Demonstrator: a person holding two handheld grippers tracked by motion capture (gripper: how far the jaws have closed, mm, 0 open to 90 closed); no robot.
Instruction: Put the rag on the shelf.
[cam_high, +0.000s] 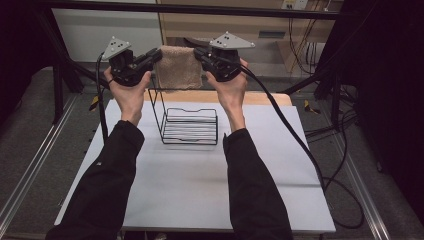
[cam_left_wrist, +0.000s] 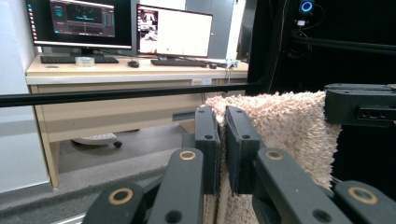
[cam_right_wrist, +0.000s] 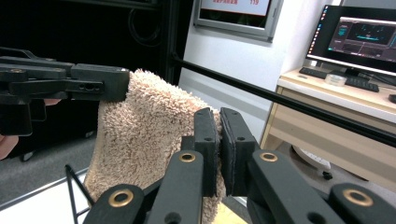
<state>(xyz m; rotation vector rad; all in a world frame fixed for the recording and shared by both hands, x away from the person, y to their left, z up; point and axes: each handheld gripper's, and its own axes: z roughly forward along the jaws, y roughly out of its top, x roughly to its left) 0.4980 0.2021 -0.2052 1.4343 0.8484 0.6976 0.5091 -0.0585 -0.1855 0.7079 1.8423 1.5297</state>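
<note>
Nearest the person, the white tabletop (cam_high: 200, 185) lies bare in front of the wire rack (cam_high: 190, 125), with both dark sleeves reaching forward on either side of the rack. The rack stands upright on the tabletop, its basket base low and its tall back frame rising at the far side.

Above and just behind the rack's top rail hangs the beige towel (cam_high: 178, 67), stretched flat between the two hands. The left tool (cam_high: 153, 59) pinches the towel's left upper corner; in the left gripper view its black jaws are pressed together on the fluffy cloth (cam_left_wrist: 280, 126). The right tool (cam_high: 201, 54) clamps the opposite upper corner, and in the right gripper view its jaws are likewise closed on the pile (cam_right_wrist: 140, 130), with the left tool (cam_right_wrist: 122, 83) across from it gripping the far edge.

The step in hand looks like hanging the towel on the rack: it is spread and held level above the rail, not yet draped. The next move probably calls for lowering both tools together, keeping the cloth taut, so the towel falls over the rail evenly, then spreading the jaws

Beyond the rack stand a desk and monitors (cam_left_wrist: 121, 23)
</note>
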